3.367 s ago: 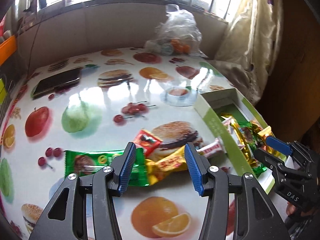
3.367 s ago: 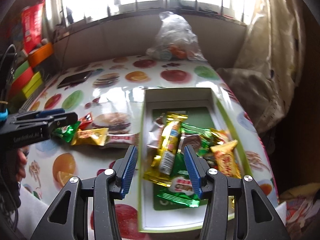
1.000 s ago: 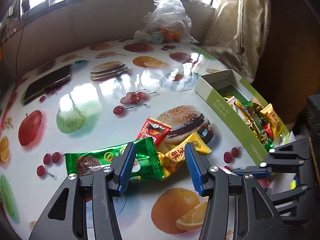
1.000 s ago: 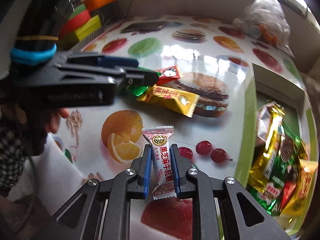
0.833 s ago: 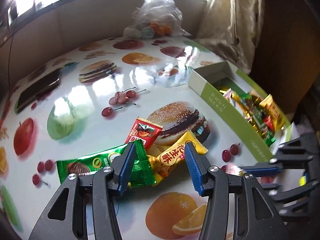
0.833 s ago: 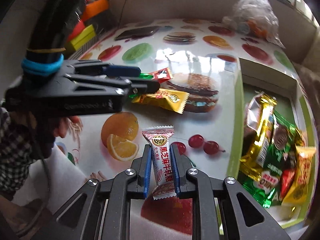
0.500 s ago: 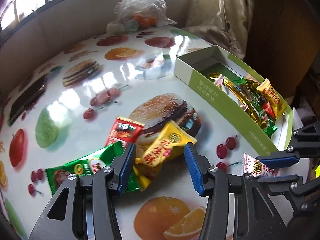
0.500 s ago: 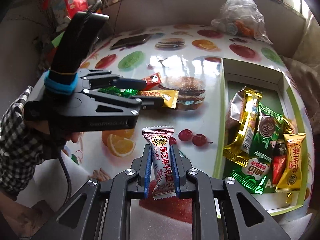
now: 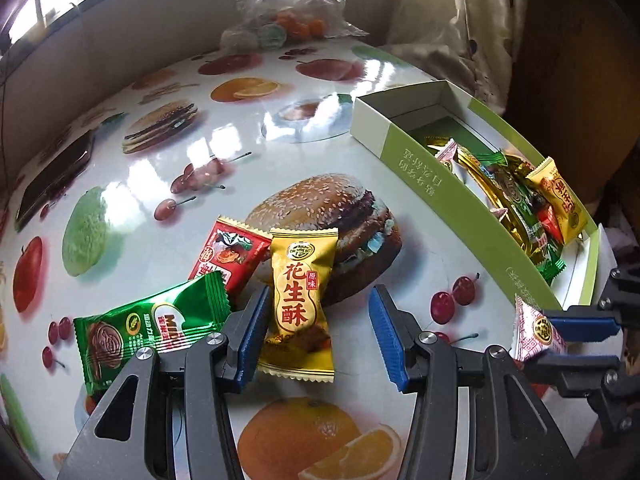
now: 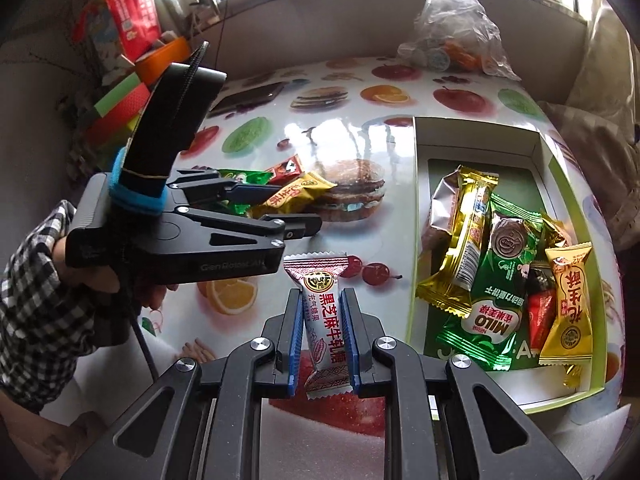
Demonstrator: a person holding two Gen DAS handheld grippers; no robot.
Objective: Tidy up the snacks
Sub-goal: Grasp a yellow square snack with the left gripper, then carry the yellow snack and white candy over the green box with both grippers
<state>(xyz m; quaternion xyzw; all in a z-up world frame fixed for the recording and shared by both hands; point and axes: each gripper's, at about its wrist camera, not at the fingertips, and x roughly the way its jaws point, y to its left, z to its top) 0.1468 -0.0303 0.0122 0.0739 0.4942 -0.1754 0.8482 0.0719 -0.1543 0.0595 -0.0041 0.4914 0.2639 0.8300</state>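
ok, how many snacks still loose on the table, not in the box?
3: a yellow candy between the left gripper's open jaws, a red packet behind it, a green Milo bar beside. Others could be hidden.

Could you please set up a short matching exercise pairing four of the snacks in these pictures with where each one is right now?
Things:
1. white-and-red sesame candy
2. yellow peanut candy
3. green Milo wrapper
4. long gold foil bar

Places:
A. in the green-and-white box
B. clamped in the right gripper
C. between the left gripper's open fingers
D. on the table, outside the left gripper

Pairs: 1-B, 2-C, 3-D, 4-A
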